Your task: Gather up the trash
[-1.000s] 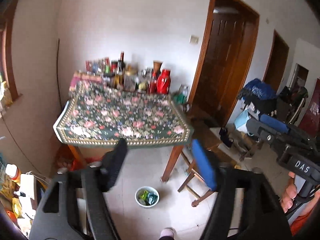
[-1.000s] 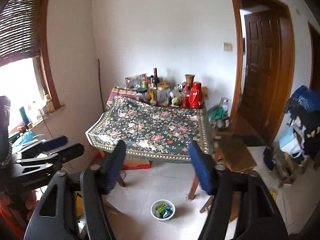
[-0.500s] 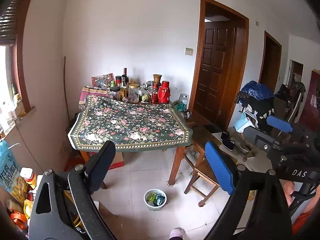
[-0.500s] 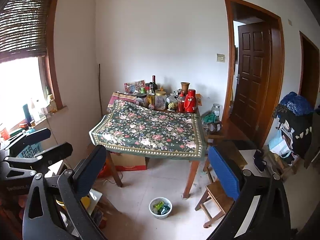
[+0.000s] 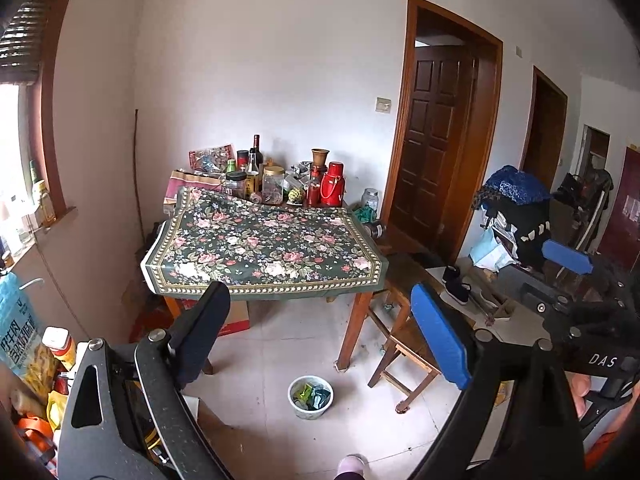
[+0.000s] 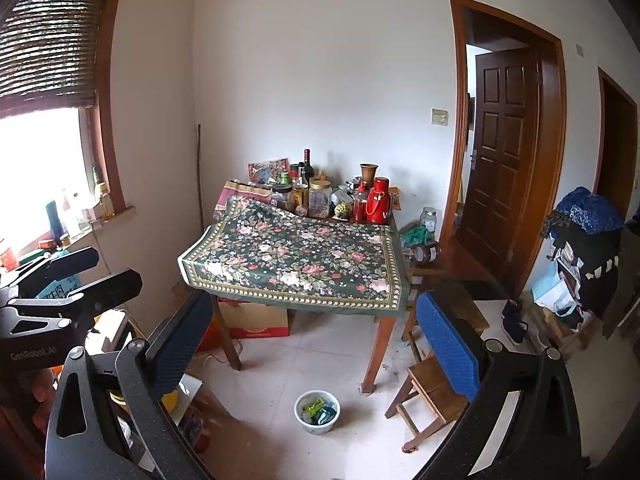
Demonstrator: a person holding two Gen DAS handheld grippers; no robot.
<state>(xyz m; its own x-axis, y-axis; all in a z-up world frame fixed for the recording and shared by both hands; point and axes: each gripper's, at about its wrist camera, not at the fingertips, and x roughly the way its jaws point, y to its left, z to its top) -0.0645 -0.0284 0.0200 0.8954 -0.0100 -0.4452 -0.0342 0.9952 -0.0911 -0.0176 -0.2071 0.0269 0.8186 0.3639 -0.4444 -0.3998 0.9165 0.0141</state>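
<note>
Whereas a second ago both sat narrower, the left gripper (image 5: 320, 336) and right gripper (image 6: 316, 336) now gape empty; the bowl (image 5: 310, 397) of what looks like wrappers sits on the floor beside the table (image 5: 264, 248).

Mid-frame, a table (image 5: 362, 322) under a floral cloth (image 5: 264, 248); bottles and jars (image 5: 276, 184) crowd its far edge.

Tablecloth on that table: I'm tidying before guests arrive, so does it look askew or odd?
Yes. The floral tablecloth lies skewed: its far left corner is rucked up against the jars and bottles, and the table's back strip stays uncovered. A small bowl holding wrappers sits on the floor by the table leg.
</note>
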